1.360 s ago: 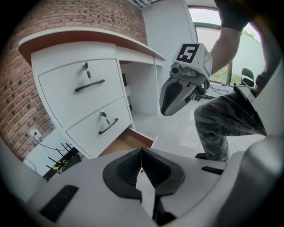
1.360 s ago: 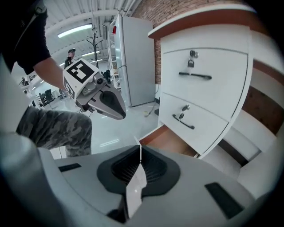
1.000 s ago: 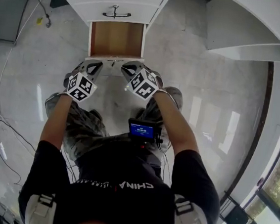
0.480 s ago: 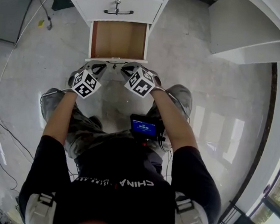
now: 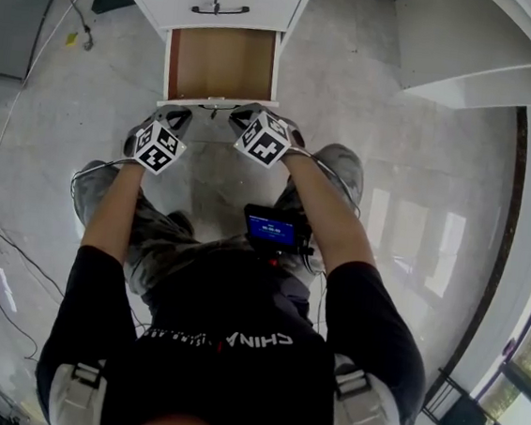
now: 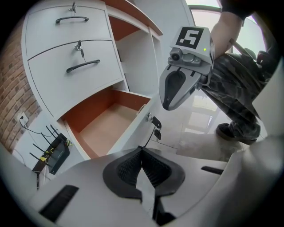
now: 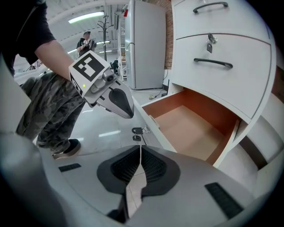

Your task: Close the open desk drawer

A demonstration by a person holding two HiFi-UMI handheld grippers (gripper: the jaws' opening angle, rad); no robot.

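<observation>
The bottom desk drawer [image 5: 222, 66] stands pulled out, its brown inside [image 6: 104, 126] bare. Its white front panel [image 5: 218, 104] carries a lock with keys [image 6: 155, 126] hanging from it. My left gripper [image 5: 176, 117] is shut and holds nothing, its tips just short of the panel's left part [image 6: 133, 131]. My right gripper [image 5: 242, 118] is shut on nothing too, close to the panel's right part [image 7: 151, 128], with the keys [image 7: 138, 131] just beyond its tips. Each gripper shows in the other's view: the right gripper [image 6: 177, 86] and the left gripper [image 7: 117, 101].
Two closed drawers with dark handles [image 6: 82, 65] sit above the open one. A black router [image 6: 57, 153] with cables lies on the floor left of the desk. White shelves [image 5: 470, 59] stand to the right. The person's legs and shoes [image 5: 336, 172] are right behind the grippers.
Both grippers have edged forward toward the drawer's front panel and stayed shut. The drawer looks about as far out as before.
</observation>
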